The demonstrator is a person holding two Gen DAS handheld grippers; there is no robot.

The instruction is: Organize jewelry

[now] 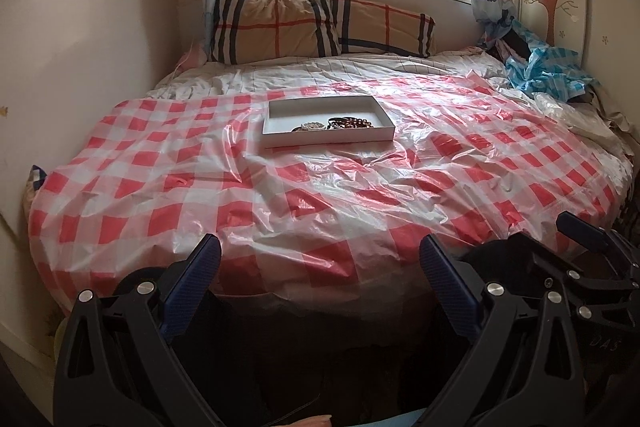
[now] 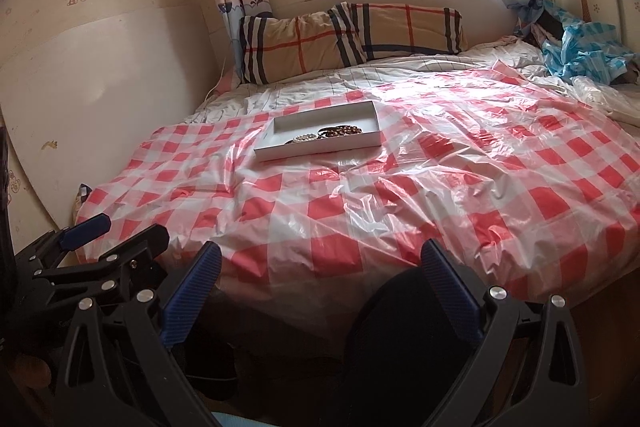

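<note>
- Left gripper (image 1: 320, 263): jaws wide open, holding nothing, at the foot of the bed (image 1: 280, 195).
- Right gripper (image 2: 320, 263): same, jaws wide, empty.
- Jewelry (image 1: 336, 124) in white box (image 1: 276, 131), mid-bed, well apart from both.

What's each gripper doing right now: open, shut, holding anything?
Left gripper: open, empty, short of the bed.
Right gripper: open, empty, short of the bed.
</note>
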